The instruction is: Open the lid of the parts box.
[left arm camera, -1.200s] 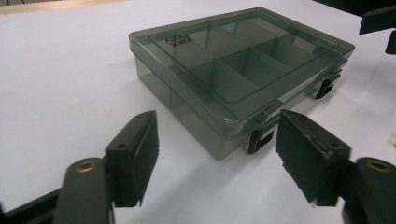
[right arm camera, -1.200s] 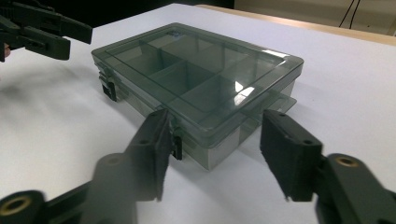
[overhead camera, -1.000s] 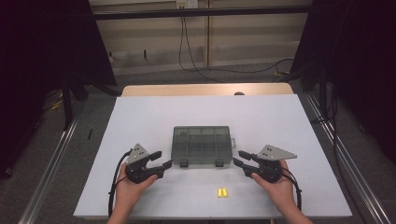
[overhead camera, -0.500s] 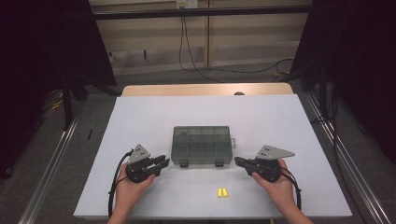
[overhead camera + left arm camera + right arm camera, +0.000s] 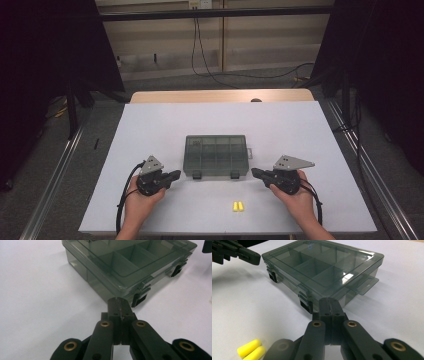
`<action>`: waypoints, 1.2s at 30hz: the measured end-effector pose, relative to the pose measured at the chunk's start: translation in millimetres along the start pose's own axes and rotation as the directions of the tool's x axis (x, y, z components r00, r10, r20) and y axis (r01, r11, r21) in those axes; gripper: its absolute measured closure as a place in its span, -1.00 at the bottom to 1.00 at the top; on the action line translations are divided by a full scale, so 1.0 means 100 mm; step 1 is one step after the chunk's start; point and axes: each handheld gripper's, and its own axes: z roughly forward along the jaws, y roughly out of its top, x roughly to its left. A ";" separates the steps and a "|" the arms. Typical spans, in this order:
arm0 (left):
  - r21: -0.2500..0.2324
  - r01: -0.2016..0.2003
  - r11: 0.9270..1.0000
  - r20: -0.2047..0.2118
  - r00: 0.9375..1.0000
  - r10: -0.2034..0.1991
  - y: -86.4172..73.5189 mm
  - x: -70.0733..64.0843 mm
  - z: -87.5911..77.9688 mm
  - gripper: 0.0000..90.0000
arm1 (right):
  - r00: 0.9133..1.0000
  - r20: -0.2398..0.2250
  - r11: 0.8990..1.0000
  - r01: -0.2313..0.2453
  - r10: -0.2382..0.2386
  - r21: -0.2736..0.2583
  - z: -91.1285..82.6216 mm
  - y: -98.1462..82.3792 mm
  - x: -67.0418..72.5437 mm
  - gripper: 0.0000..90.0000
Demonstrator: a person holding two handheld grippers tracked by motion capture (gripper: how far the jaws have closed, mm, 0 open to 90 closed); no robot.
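A smoky, see-through compartment box [image 5: 216, 155] sits closed on the white worktop [image 5: 160, 125], roughly midway between its left and right edges and nearer the near edge than the far one; its lid is down and two dark latches [image 5: 197, 175] face the person. Inside, partitions divide it into several compartments, and nothing can be made out in them. The left tool [image 5: 175, 174] rests low over the worktop just beside the box's near left corner, held in the person's left hand [image 5: 138, 200], and its jaws have just been closing: they are now pressed together with nothing between them, as the left gripper view shows, where the tips [image 5: 119, 305] stand just short of one latch [image 5: 139, 297] without touching it. The right tool [image 5: 255, 172] lies off the box's near right corner in the right hand [image 5: 296, 195], its jaws likewise having just closed and now pressed flat against each other on nothing; in the right gripper view its tip [image 5: 330, 304] points at the box's front wall near a latch [image 5: 306, 305]. Two yellow earplugs [image 5: 238, 206] lie side by side, touching, on the worktop close to the near edge, between the two hands and apart from the box.
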 end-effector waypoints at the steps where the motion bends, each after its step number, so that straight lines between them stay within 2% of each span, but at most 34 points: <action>1: 0.003 0.004 1.000 0.003 1.000 -0.004 0.00 0.00 0.00 1.00 | 1.000 -0.005 1.000 -0.004 0.004 0.006 0.00 0.00 0.00 1.00; 7: 0.014 0.005 1.000 0.006 1.000 -0.005 0.02 -0.01 0.01 1.00 | 1.000 -0.003 1.000 -0.004 0.004 0.015 0.01 0.00 0.00 1.00; 21: 0.036 0.007 0.999 0.002 1.000 -0.007 0.03 -0.02 0.05 1.00 | 1.000 0.008 0.995 -0.005 0.004 0.099 0.11 -0.01 0.00 1.00; 29: 0.036 0.006 0.999 0.004 1.000 -0.007 0.04 -0.01 0.07 1.00 | 1.000 0.011 0.994 0.003 -0.005 0.108 0.15 0.02 -0.01 1.00; 32: 0.040 0.006 0.999 0.005 1.000 -0.006 0.04 -0.02 0.08 1.00 | 1.000 0.018 0.992 0.009 -0.011 0.127 0.17 0.01 0.00 1.00; 36: 0.044 0.010 0.999 0.001 1.000 -0.010 0.04 -0.02 0.09 1.00 | 1.000 0.019 0.993 0.010 -0.013 0.115 0.17 0.01 0.00 1.00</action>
